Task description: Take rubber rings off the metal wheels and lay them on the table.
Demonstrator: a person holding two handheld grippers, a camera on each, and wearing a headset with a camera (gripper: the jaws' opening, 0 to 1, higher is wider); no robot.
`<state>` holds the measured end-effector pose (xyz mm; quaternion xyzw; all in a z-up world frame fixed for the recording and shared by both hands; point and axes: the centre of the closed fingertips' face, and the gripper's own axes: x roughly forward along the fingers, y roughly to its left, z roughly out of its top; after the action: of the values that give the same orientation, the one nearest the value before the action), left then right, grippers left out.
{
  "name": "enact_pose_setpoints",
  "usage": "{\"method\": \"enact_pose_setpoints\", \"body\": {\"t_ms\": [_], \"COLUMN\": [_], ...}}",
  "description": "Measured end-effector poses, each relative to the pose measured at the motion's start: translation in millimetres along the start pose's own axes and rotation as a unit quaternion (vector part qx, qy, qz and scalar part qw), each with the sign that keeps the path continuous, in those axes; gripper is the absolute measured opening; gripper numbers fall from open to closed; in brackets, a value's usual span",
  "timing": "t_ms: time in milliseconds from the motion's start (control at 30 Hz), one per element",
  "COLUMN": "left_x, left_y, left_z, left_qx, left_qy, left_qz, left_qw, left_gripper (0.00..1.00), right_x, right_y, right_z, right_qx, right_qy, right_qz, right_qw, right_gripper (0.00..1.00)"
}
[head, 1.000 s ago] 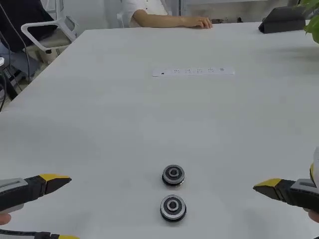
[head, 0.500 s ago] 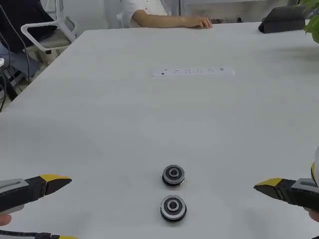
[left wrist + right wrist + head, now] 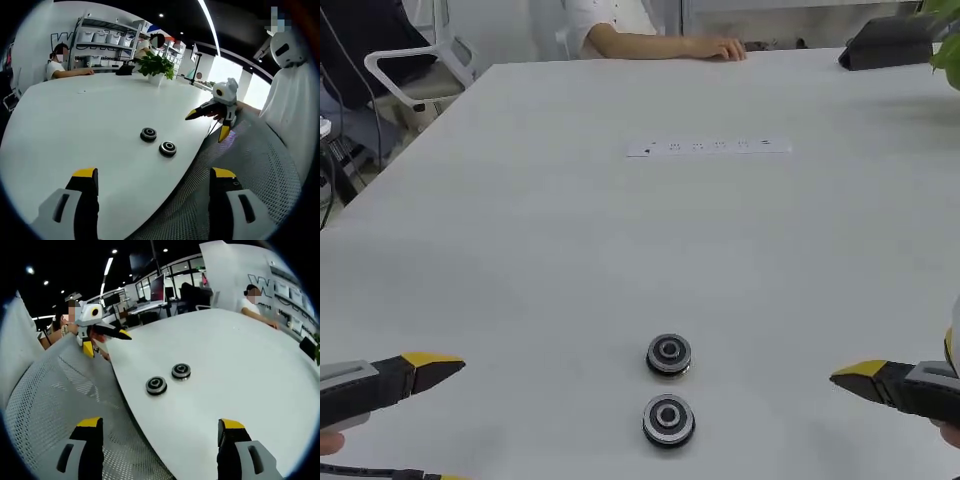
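Note:
Two metal wheels with black rubber rings lie flat on the white table (image 3: 570, 250) near its front edge: the far wheel (image 3: 668, 355) and the near wheel (image 3: 668, 420). They also lie ahead of the left gripper (image 3: 153, 174), far wheel (image 3: 148, 134) and near wheel (image 3: 167, 148). That gripper is open and holds nothing; its yellow-tipped finger (image 3: 420, 368) points in from the left, well apart from the wheels. Opposite it, the right gripper (image 3: 160, 424) is open too, facing the wheels (image 3: 156, 385) (image 3: 181, 371). Its finger (image 3: 865, 377) hovers to their right.
A flat white strip (image 3: 708, 146) lies mid-table. At the far edge rests a person's arm (image 3: 665, 43), with a black object (image 3: 892, 42) at the far right. An office chair (image 3: 415, 75) stands at the far left. A grey mesh chair back (image 3: 65, 390) sits below the near table edge.

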<state>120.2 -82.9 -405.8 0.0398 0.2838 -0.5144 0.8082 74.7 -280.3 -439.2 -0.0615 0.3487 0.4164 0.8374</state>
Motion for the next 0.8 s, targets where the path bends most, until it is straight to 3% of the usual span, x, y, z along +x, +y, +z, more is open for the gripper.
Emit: {"method": "enact_pose_setpoints", "body": {"t_ms": [267,467,800], "left_x": [-0.3,1.1,0.3], "left_y": [-1.5,-7.6,-14.7], "left_z": [2.2,1.7,8.6], "left_qx": [0.003,0.014,0.014], "left_qy": [-0.004,0.002,-0.009], "left_qz": [-0.002,-0.018,-0.035], "left_qw": [1.0,0.9997,0.9992], "left_gripper": [0.9,0.9,0.92], "right_x": [-0.6,-0.4,-4.5], "right_y": [-0.3,1.3,0.3], "right_z": [2.2,3.8,14.5], "right_qx": [0.002,-0.009,-0.02], "right_qy": [-0.005,-0.002,-0.011], "right_qz": [-0.002,-0.001,-0.007], "right_qw": [1.0,1.0,0.9997], "right_gripper": [0.94,0.94,0.93]}}
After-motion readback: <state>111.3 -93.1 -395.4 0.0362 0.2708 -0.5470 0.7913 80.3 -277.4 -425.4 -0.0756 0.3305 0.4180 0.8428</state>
